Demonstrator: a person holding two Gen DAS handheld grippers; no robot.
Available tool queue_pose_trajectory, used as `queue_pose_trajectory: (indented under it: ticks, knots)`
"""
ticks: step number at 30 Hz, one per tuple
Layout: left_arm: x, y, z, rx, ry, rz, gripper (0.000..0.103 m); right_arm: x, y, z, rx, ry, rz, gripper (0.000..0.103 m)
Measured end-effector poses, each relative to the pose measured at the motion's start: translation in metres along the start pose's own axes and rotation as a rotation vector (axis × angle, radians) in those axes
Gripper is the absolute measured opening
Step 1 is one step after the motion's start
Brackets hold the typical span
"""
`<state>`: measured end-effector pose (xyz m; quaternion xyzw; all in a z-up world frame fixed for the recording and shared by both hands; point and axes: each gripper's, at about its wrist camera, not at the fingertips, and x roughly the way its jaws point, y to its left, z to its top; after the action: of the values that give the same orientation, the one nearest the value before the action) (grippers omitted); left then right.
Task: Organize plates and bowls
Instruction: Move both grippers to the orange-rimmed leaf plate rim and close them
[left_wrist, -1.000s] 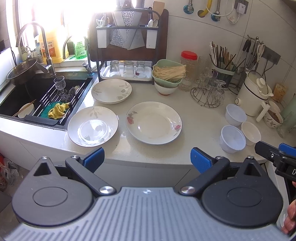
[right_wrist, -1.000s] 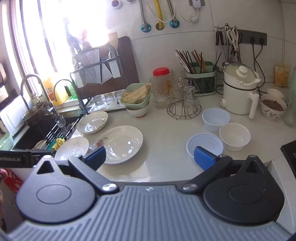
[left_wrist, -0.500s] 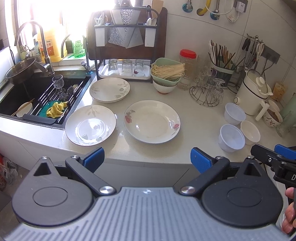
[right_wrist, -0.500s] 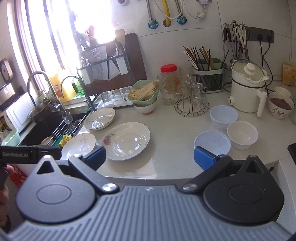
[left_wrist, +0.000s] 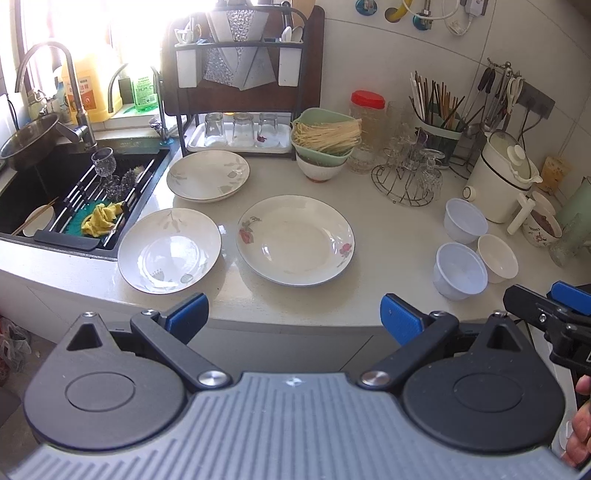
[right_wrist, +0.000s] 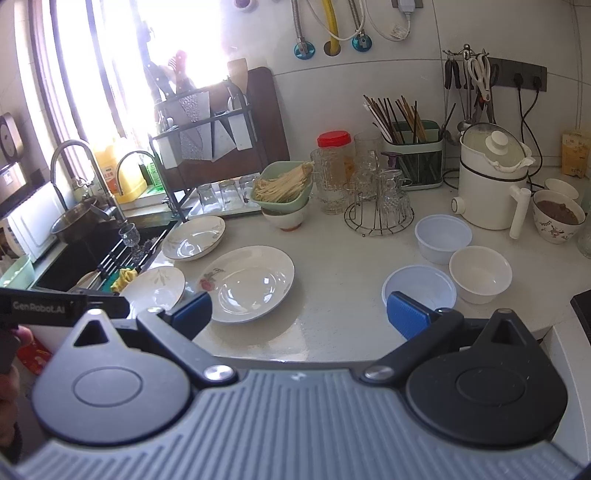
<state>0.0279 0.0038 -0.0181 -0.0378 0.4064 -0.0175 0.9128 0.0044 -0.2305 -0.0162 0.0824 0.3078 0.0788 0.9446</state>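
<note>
The left gripper (left_wrist: 293, 314) has its two blue fingers spread wide apart. It holds nothing and touches nothing. It hangs in the air in front of the counter (left_wrist: 388, 236), pointing at the plates.

At 9 o'clock in the left wrist view is the sink (left_wrist: 22, 206), with a yellow cloth (left_wrist: 101, 218) on its rack. Just right of the sink sits a leaf plate (left_wrist: 170, 251), near the counter's front edge. Another leaf plate (left_wrist: 208, 176) lies behind it, toward 12 o'clock. Right of those, in the middle, is the big flower plate (left_wrist: 295, 240). The three plates lie close together, each one flat on the counter.

Farther right, near 3 o'clock, three bowls stand in a little bunch: a front plastic bowl (left_wrist: 460, 271), a back plastic bowl (left_wrist: 464, 220) and a white bowl (left_wrist: 496, 258).

The right gripper (right_wrist: 299, 310) is spread wide too, and it is empty. It floats before the counter edge, aimed between the flower plate and the bowls. A person's hand (left_wrist: 580, 428) shows at 4 o'clock in the left wrist view, behind that gripper.
</note>
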Motion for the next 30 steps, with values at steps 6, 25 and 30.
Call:
queue_pose_trajectory:
  ticks: [6,25,30]
  knots:
    - [0.012,0.000,0.013,0.033,0.003,-0.030,0.101,0.007,0.000,0.004,0.015,0.023,-0.006,0.103]
    - [0.065,0.081,0.050,0.059,0.084,-0.078,0.101,0.053,0.052,0.011,0.096,0.074,0.027,0.103]
    - [0.079,0.098,0.069,0.109,0.083,-0.110,0.101,0.072,0.073,0.020,0.123,0.078,0.011,0.103]
